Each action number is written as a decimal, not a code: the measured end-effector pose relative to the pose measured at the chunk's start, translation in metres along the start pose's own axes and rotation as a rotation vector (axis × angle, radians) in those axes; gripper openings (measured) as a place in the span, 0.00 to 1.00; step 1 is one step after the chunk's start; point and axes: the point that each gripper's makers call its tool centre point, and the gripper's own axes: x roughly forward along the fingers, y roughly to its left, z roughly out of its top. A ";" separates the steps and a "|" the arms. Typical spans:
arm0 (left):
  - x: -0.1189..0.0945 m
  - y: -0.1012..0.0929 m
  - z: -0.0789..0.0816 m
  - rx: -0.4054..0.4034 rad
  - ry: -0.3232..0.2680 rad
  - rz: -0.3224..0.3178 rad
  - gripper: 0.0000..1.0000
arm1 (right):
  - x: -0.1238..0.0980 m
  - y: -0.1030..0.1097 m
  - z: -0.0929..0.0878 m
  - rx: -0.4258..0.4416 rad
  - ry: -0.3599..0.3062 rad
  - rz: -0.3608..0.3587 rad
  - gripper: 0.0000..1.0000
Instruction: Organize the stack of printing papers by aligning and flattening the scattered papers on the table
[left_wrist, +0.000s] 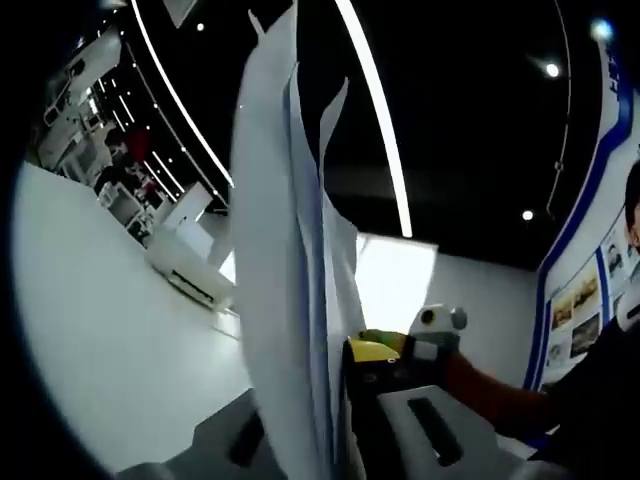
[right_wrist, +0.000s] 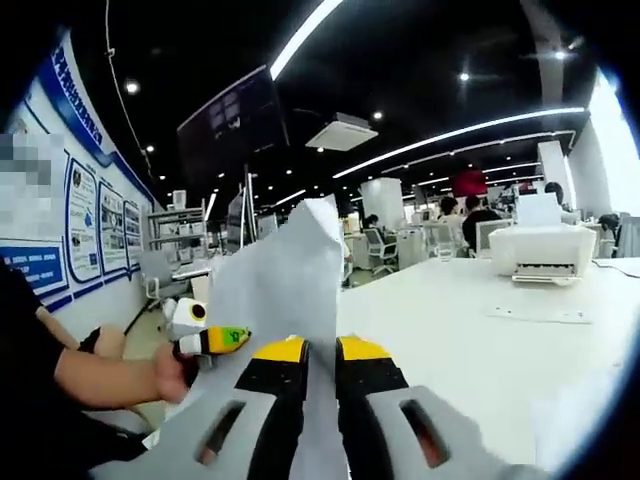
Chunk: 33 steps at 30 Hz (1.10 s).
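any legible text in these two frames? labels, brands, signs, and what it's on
None can be read.
Wall posters: blue headings and print, too blurred.
Blue banner above them: white characters, too small.
Posters in the left gripper view: blurred.
Printer on the table: no legible brand.
Papers held in the right gripper: blank on the visible side.

The white surface (right_wrist: 470, 320) lies open to the right of the right tongs (right_wrist: 320, 352), with 1 printer (right_wrist: 545, 250) standing at its far edge. The upright papers (left_wrist: 290, 260) block the middle between both tongs, and a person's hand (right_wrist: 175, 375) crowds the left.
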 end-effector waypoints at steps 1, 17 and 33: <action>0.000 0.000 0.000 -0.002 -0.001 -0.001 0.05 | -0.005 -0.001 0.000 -0.004 -0.004 -0.008 0.11; -0.004 0.006 0.005 -0.016 -0.023 0.025 0.05 | -0.121 0.001 -0.014 -0.046 -0.070 -0.110 0.26; -0.006 0.011 0.006 -0.018 -0.035 0.070 0.06 | -0.172 -0.001 -0.059 -0.063 -0.022 -0.212 0.54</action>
